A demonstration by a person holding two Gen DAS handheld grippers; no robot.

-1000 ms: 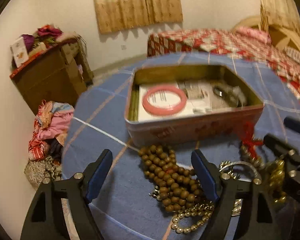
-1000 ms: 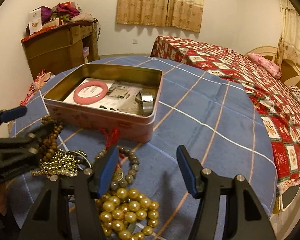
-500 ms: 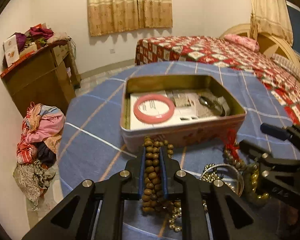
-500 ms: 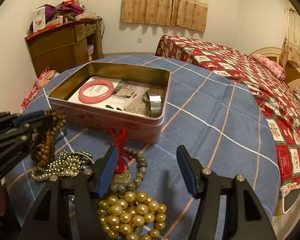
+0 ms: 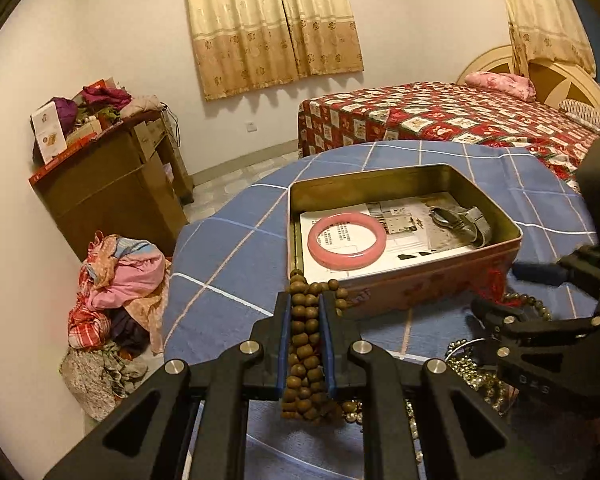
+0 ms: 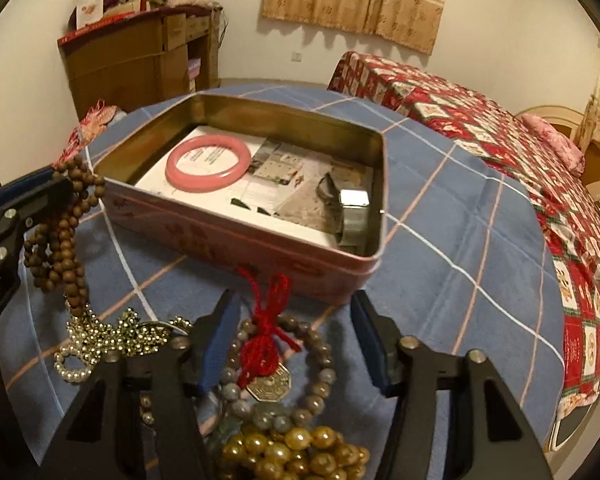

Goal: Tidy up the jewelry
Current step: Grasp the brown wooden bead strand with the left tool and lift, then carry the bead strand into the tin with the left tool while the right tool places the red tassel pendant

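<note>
Beside the near wall of the open pink tin (image 5: 432, 286), a bundle of brown wooden prayer beads (image 5: 305, 344) was clamped between the blue pads of the left gripper (image 5: 305, 312), with loops hanging below and lifted clear of the blue checked tablecloth (image 5: 228, 252). The right gripper (image 6: 292, 340) was held with its jaws spread and nothing between them, poised over a grey stone bracelet (image 6: 312, 380) tied with a red tassel (image 6: 266, 332) and a brass octagonal charm. Snagging was judged the main risk: the lowest wooden loop appeared to touch the tangle of small gold and pearl chains (image 6: 112, 334), which might be dragged along. Dangling loops could also catch on the tin's rim. Inside the tin, a smooth pink bangle (image 6: 208, 164) and a metal-banded watch (image 6: 350, 212) were seen lying on printed paper. Glossy amber beads (image 6: 296, 450) were piled nearest the camera.
</note>
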